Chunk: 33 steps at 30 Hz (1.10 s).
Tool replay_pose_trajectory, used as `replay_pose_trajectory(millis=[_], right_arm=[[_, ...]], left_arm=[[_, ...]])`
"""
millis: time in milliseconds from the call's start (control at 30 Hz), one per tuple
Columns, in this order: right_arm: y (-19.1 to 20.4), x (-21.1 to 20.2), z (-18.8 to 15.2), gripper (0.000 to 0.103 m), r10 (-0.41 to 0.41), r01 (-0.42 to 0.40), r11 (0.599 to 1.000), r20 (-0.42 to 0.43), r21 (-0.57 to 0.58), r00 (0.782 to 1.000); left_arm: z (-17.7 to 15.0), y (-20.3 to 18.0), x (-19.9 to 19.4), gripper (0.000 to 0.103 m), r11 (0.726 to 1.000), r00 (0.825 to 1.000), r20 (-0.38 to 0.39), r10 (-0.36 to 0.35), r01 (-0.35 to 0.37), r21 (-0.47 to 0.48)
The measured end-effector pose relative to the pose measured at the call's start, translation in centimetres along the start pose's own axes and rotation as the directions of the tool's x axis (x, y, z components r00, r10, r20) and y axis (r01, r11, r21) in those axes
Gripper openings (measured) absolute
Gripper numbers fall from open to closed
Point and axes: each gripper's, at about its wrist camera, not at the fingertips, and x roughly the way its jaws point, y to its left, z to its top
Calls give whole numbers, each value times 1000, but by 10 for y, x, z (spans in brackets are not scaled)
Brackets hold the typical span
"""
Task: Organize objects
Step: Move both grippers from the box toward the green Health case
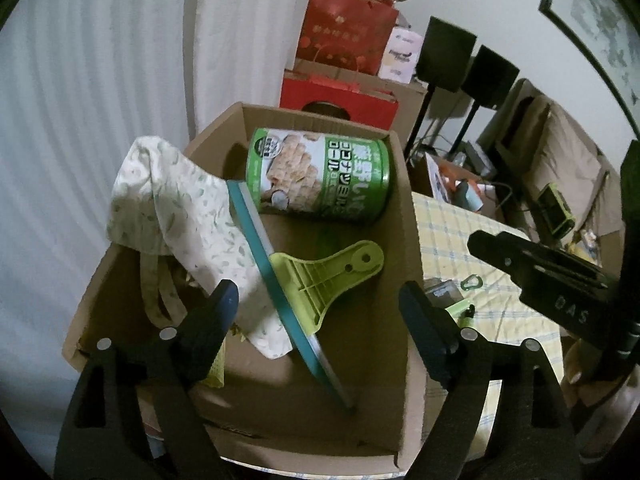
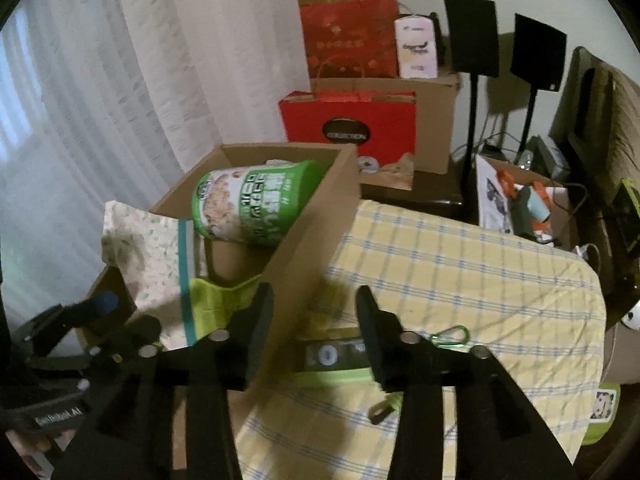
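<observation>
An open cardboard box (image 1: 404,240) holds a green can (image 1: 320,176) lying on its side, a floral cloth bag (image 1: 180,208), a teal flat blade (image 1: 272,276) and a lime-green clip (image 1: 328,272). My left gripper (image 1: 320,296) hangs open above the box with nothing between its pads. My right gripper (image 2: 315,296) is open over the box's right wall (image 2: 312,240) and the table. Just below it lie a grey device with a lime edge (image 2: 332,356) and a green carabiner (image 2: 452,336). The can (image 2: 256,204) shows in this view too.
A yellow checked cloth (image 2: 460,272) covers the table to the right of the box. Red gift bags (image 2: 352,124) and a brown carton stand behind it. Two black speakers on stands (image 2: 472,36) and a box of orange items (image 2: 524,200) are at the back right.
</observation>
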Motion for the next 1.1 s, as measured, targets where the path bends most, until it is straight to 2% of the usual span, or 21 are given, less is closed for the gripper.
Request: replay_pose_trajectory(millis=[133,200,267,733,933,1100], right_arm=[[-5,-8,-6,61,-31,31,999,14,-8,999],[-9,-12,-9,67,-43,43,999,21,-13,999],[-12,-16,-12,76,-52,52,999,27,-16,998],[-48,-39,-34,101,-140,140,990,27,-13,990],[-75,-54,-44,102,-141,140,990,33,35,990],[-96,-64,-54,102,-180,178,982,31,61,983]], left_arm=[[2,-7,-1,82,1000,1000,2,0,0,24],[2,-12,-3,91,999,1000,8,-5,5,32],[2,-15,-5,96,999,1000,17,-16,16,34],[-1,-47,-12,101,994,999,29,-29,25,107],[-5,-68,-14,103,987,998,25,-55,50,154],[-10,-88,-9,103,977,997,8,-82,79,198]])
